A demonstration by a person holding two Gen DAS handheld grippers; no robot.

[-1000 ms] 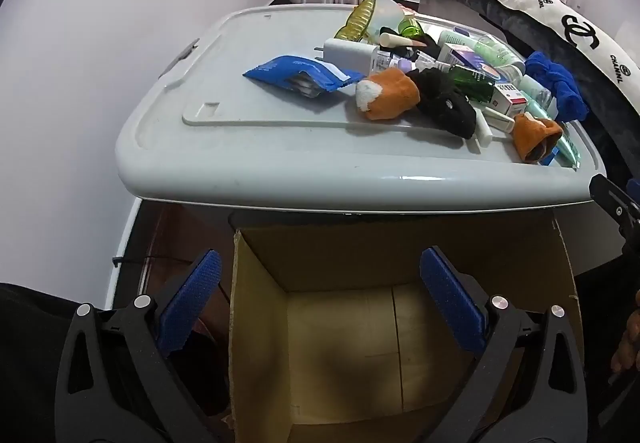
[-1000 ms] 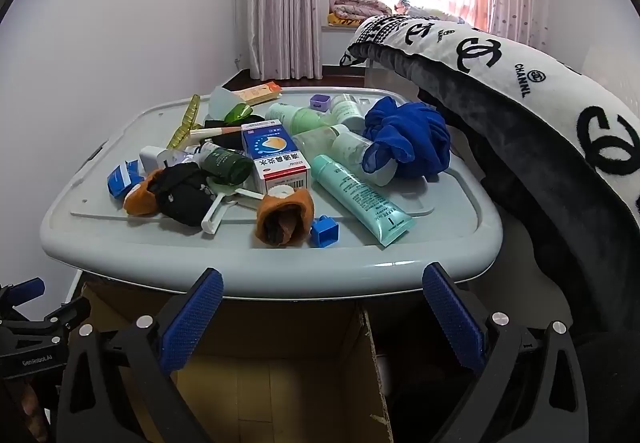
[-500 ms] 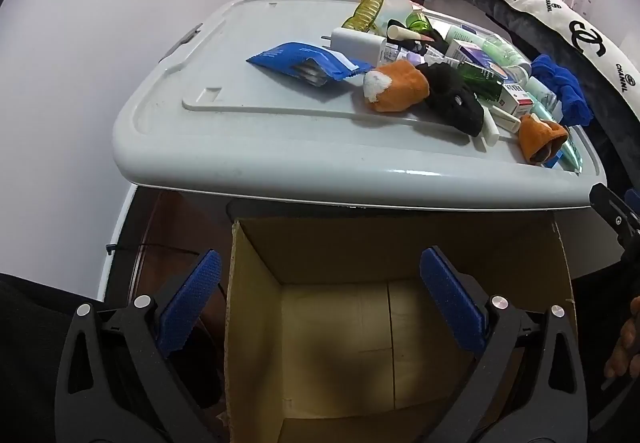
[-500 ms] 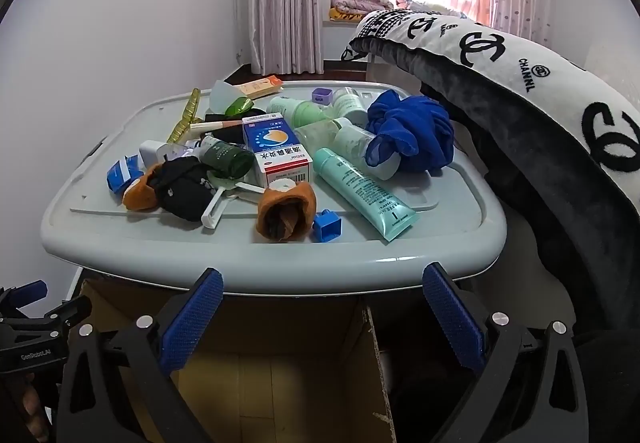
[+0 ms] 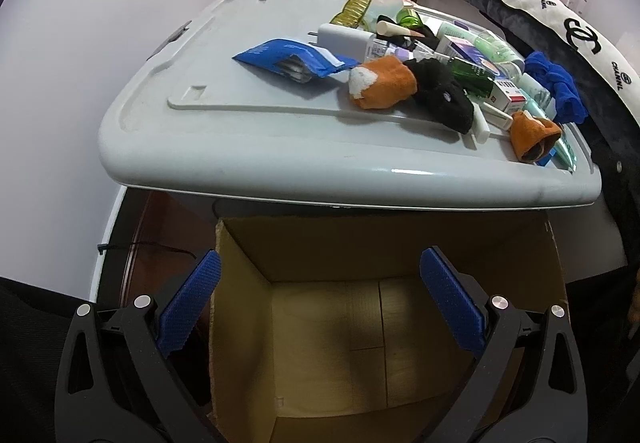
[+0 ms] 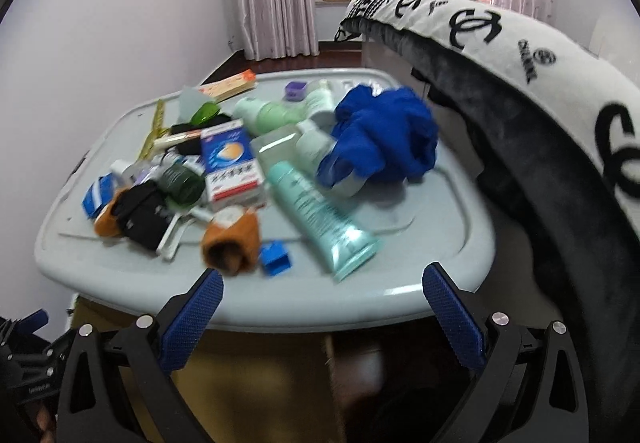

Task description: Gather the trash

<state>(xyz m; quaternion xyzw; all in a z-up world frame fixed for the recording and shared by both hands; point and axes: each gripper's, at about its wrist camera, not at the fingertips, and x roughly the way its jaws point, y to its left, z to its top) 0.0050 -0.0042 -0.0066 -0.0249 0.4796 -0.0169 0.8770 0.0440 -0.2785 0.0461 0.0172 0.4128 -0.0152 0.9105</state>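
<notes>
A grey plastic lid [image 5: 224,147] carries a pile of clutter: a blue wrapper [image 5: 288,57], orange socks [image 5: 384,83], a black sock [image 5: 444,95], a medicine box [image 6: 230,159], a teal tube [image 6: 320,215], bottles and a blue cloth [image 6: 384,135]. An open, empty cardboard box [image 5: 360,323] stands below the lid's front edge. My left gripper [image 5: 320,307] is open and empty above the box. My right gripper [image 6: 322,321] is open and empty at the lid's front edge, facing the tube and a small blue cap [image 6: 275,257].
A white wall [image 5: 80,43] is to the left. A dark blanket with a logo band [image 6: 540,83] hangs at the right, close to the lid. Curtains and a window are at the back. A dark wooden floor [image 5: 148,243] shows left of the box.
Both grippers have moved closer to the lid. The right wrist view is now blurred and nearer the clutter. Neither gripper has taken hold of anything.
</notes>
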